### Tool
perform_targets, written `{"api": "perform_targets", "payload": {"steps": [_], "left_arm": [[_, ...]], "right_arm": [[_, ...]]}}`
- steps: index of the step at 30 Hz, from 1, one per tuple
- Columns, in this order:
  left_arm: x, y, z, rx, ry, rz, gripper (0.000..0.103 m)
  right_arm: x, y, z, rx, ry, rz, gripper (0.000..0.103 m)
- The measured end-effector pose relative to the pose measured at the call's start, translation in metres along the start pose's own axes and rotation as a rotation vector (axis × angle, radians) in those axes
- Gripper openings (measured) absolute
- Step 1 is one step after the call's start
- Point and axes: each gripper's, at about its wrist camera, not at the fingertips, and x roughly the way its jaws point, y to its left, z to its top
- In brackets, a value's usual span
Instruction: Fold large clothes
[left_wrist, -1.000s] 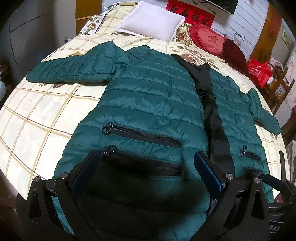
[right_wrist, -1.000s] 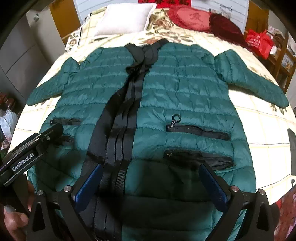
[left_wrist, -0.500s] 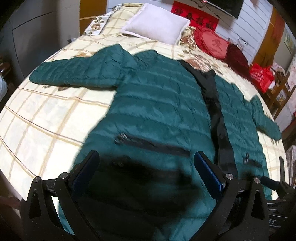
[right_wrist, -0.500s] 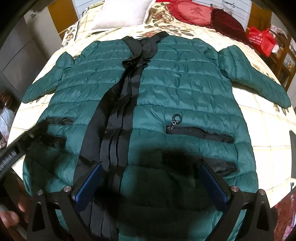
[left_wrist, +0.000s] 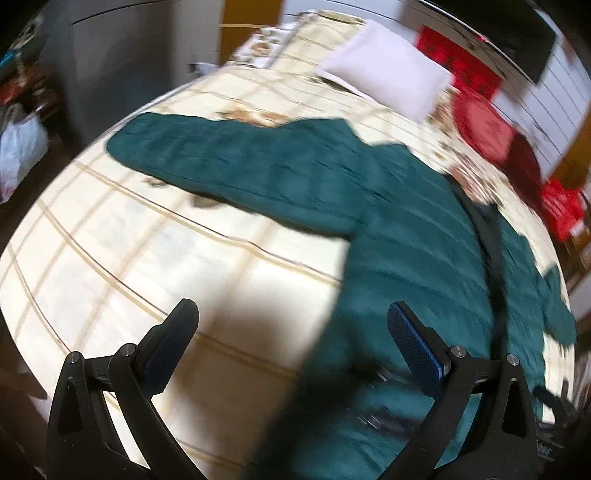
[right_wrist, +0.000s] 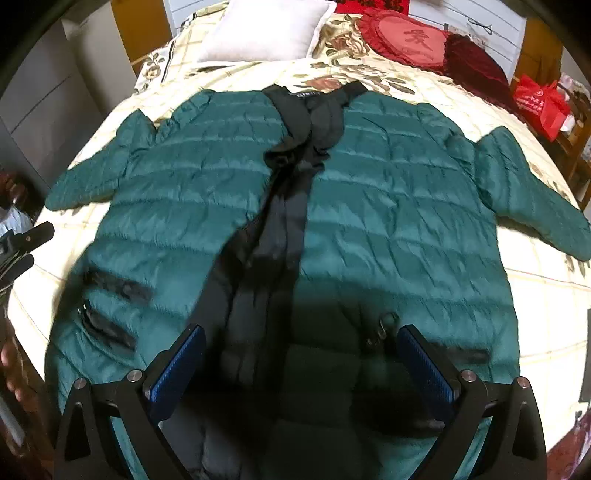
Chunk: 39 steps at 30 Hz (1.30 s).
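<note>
- The green quilted down jacket (right_wrist: 388, 206) lies front-up and spread flat on the bed (left_wrist: 147, 258), collar toward the pillows at the head end, hem at the near edge. Its long axis runs from near edge to head end, along the black zip placket (right_wrist: 280, 229).
- Both sleeves lie out sideways toward the bed's side edges; the left sleeve (left_wrist: 229, 166) crosses bare cover.
- The left gripper (left_wrist: 291, 332) hangs over bare bedcover at the jacket's left flank; the side seam lies just to its right and the left sleeve is ahead of it. This view is motion-blurred. Judgement: the left gripper is the nearer one for the left sleeve or side.
- Left fingers (left_wrist: 413, 354) stand wide apart, holding nothing; no contact with fabric is apparent.
- The right gripper (right_wrist: 301, 363) sits over the hem region, just right of the placket, near a pocket zip pull (right_wrist: 384, 325).
- Right jaws are wide apart and empty; contact with the fabric cannot be determined.
</note>
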Motion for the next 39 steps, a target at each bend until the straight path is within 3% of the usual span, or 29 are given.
{"api": "perform_targets", "payload": {"steps": [10, 21, 26, 28, 39], "left_arm": [[0.036, 0.091, 0.054, -0.205, -0.027, 0.094, 0.102], [0.066, 0.139, 0.099, -0.252, -0.068, 0.214, 0.102], [0.080, 0.150, 0.112, -0.232, -0.067, 0.261, 0.102], [0.083, 0.154, 0.117, -0.222, -0.072, 0.280, 0.102], [0.104, 0.206, 0.149, -0.406, -0.101, 0.236, 0.102]], "right_arm": [[0.018, 0.011, 0.022, -0.006, -0.026, 0.055, 0.103], [0.029, 0.023, 0.045, -0.056, -0.004, 0.022, 0.103], [0.036, 0.042, 0.049, -0.161, -0.018, -0.078, 0.103], [0.038, 0.043, 0.050, -0.162, -0.014, -0.075, 0.103], [0.041, 0.035, 0.043, -0.049, 0.034, 0.053, 0.103]]}}
